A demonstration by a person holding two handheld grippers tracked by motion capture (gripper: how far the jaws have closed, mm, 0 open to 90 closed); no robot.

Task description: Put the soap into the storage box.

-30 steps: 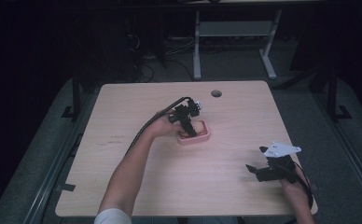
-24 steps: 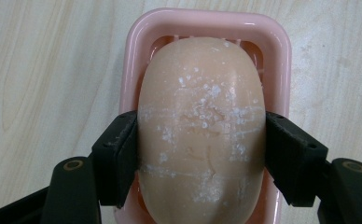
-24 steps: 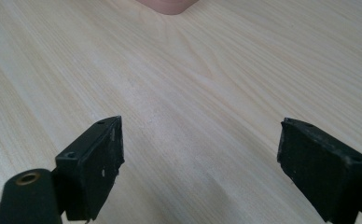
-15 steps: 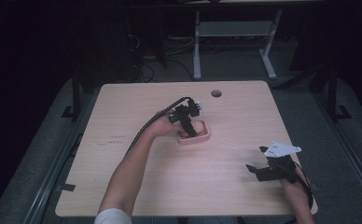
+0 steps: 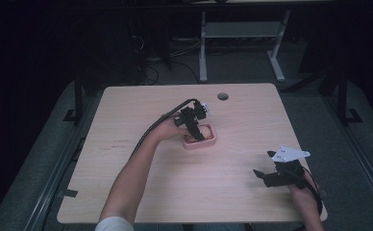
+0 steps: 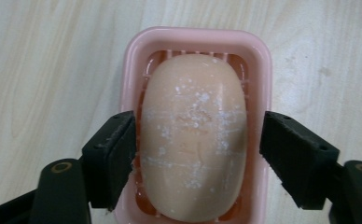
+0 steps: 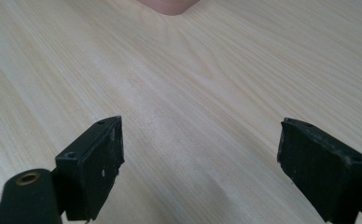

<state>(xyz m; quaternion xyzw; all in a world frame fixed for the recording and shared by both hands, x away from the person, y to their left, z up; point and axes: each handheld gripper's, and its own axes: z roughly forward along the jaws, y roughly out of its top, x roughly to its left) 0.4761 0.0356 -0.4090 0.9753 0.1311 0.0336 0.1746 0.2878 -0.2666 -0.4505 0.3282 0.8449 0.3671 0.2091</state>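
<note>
Peach soap bar (image 6: 193,135) lying in pink soap dish (image 6: 195,37) mid-surface, left gripper (image 6: 198,154) jaws straddling soap, left jaw touching, right jaw just clear, right gripper (image 7: 200,163) jaws spread wide, empty, well right of dish on wooden surface (image 7: 216,84)

Dim lab; bare table (image 5: 141,192), cables (image 5: 148,72)

Bare table (image 5: 141,183) around soap dish (image 5: 210,141)

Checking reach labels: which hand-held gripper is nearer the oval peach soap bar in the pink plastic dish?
Left. The left hand-held gripper straddles the oval peach soap bar, one jaw touching it. The right hand-held gripper rests far off near the table's front right corner.
</note>
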